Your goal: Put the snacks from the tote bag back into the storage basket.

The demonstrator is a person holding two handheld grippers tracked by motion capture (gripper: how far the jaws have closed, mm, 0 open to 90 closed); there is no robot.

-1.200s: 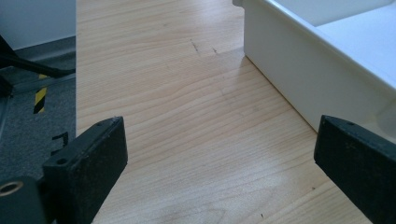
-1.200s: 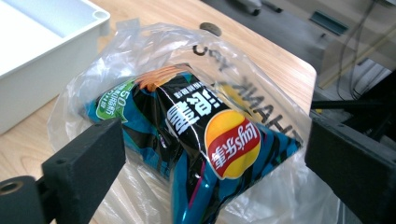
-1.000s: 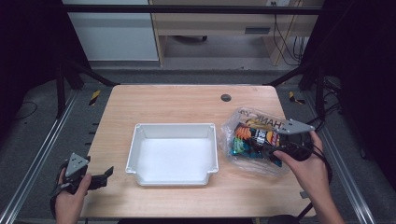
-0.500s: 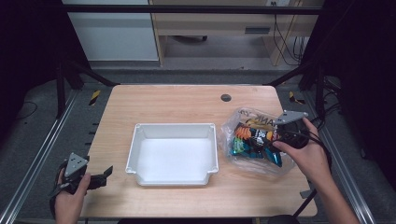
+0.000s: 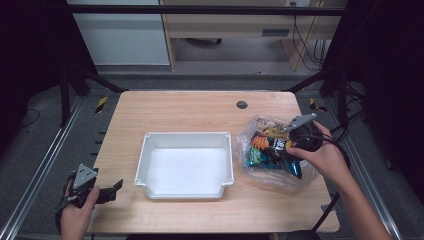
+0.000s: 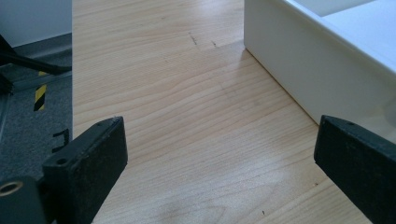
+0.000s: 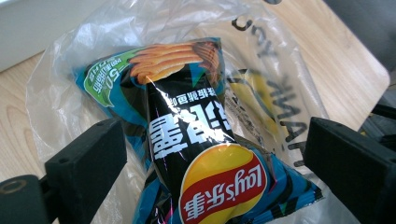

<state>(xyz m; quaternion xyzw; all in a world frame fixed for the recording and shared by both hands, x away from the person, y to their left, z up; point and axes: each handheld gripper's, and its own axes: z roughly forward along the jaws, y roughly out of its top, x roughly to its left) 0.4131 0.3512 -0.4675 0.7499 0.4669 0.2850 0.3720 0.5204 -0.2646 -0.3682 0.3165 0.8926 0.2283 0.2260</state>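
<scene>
Right tool (image 5: 291, 141) is hovering with jaws spread wide over one chip packet (image 7: 198, 140) lying inside one clear bag (image 5: 272, 155), gripping nothing. That bag is sitting on the surface (image 5: 190, 107) just right of the one white tray (image 5: 185, 162). Left tool (image 5: 102, 189) is resting released at the surface's edge, left of the tray.

High view looks down on the table (image 5: 200, 112); gripper views sit close, seemingly sharing its wood.
</scene>
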